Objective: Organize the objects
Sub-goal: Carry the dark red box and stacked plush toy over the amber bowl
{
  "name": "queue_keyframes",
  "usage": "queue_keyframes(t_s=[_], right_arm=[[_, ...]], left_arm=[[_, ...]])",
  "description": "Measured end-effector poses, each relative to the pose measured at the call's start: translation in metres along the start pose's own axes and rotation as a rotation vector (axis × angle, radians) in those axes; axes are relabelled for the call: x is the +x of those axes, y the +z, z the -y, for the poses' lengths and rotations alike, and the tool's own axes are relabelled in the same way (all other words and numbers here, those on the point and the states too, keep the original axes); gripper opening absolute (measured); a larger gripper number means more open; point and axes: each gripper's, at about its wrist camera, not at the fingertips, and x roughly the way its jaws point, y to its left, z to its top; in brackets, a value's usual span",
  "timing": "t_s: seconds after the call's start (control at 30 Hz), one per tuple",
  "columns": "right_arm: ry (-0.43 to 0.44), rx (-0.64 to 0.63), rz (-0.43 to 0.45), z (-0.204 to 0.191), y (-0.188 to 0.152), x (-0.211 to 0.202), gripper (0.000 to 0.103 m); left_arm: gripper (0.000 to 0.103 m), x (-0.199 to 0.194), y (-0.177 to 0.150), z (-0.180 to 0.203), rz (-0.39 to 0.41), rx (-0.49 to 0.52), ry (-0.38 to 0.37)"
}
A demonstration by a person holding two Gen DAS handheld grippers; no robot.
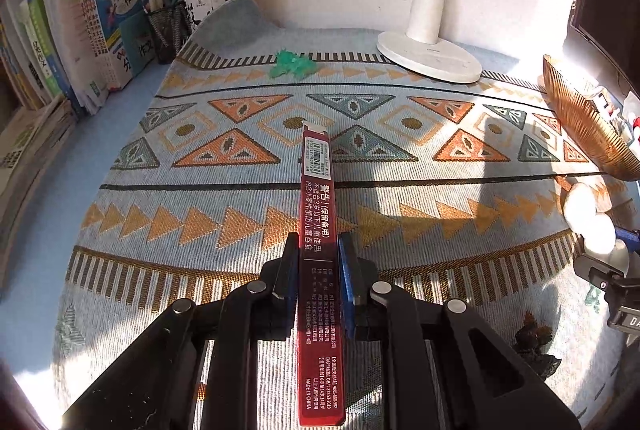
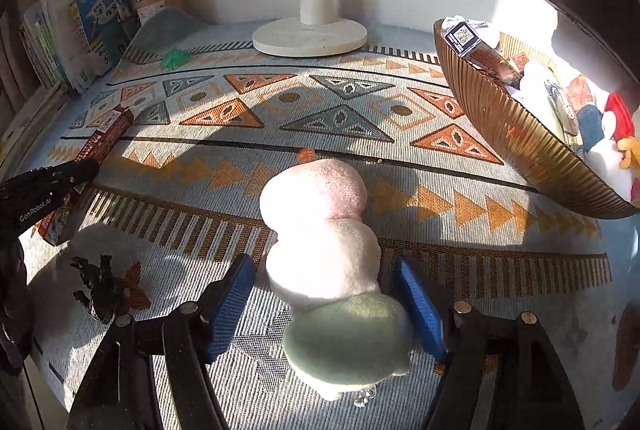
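My left gripper is shut on a long, thin dark red box with white Chinese print, held edge-up over the patterned cloth; the box also shows in the right wrist view at the far left. My right gripper is open, its blue pads on either side of a plush toy made of pink, white and green balls that lies on the cloth. I cannot tell whether the pads touch the plush toy. A gold ribbed bowl at the right holds boxes and soft toys.
A white lamp base stands at the back. Books and a pen holder line the back left. A green toy lies near the back, and a dark toy figure at the front left.
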Motion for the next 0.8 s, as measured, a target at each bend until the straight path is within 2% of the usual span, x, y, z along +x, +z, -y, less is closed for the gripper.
queue_keyframes(t_s=[0.07, 0.17, 0.37, 0.5, 0.63, 0.8], right_arm=[[-0.01, -0.007, 0.011, 0.0, -0.001, -0.002, 0.052], [0.004, -0.002, 0.017, 0.003, -0.002, -0.004, 0.049], [0.066, 0.053, 0.054, 0.015, -0.003, -0.02, 0.048], [0.071, 0.072, 0.131, 0.027, 0.003, -0.056, 0.048], [0.019, 0.104, 0.271, 0.056, 0.019, -0.111, 0.048], [-0.106, 0.242, 0.395, 0.127, 0.049, -0.162, 0.049]], left_arm=[[0.016, 0.0, 0.0, -0.001, 0.001, 0.0, 0.005], [0.016, -0.001, -0.001, 0.001, 0.002, 0.004, 0.02], [0.014, -0.013, 0.002, 0.016, 0.022, 0.048, 0.106], [0.014, -0.046, 0.021, 0.045, 0.092, 0.115, 0.085], [0.014, -0.079, 0.053, 0.091, 0.187, 0.209, 0.012], [0.014, -0.095, 0.105, 0.162, 0.23, 0.3, -0.159]])
